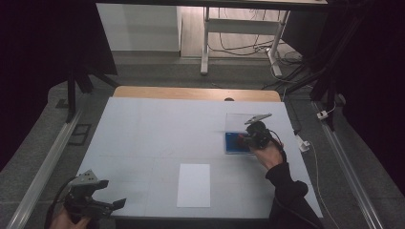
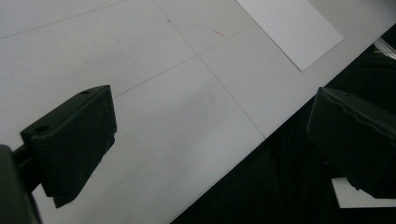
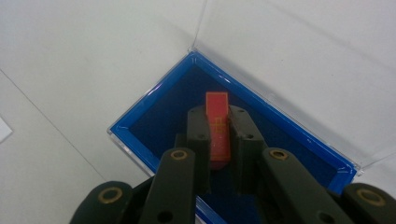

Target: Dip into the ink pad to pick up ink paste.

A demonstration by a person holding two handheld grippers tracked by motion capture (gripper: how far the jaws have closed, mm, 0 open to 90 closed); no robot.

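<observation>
We see a small red card (image 3: pixel 217 122), flat and narrow, standing on edge inside a blue tray (image 3: pixel 140 116) with an open clear lid (image 3: pixel 289 56).

Glossy clear-plastic box (image 3: pixel 224 140) lid — matt paper sheet (image 1: pixel 193 184)

Black two-jaw right tool (image 3: pixel 218 140) with brass-ringed screw holes along its linkage arms; grey three-cornered plate on top. Black left tool (image 2: pixel 210 140), blocky pads. Black sleeve (image 1: pixel 289 191) behind the right tool.

A white sheet of paper (image 1: pixel 193 185) lies flat on the worktop (image 1: pixel 143 133), between both hand-held grippers, nearer the left.
</observation>
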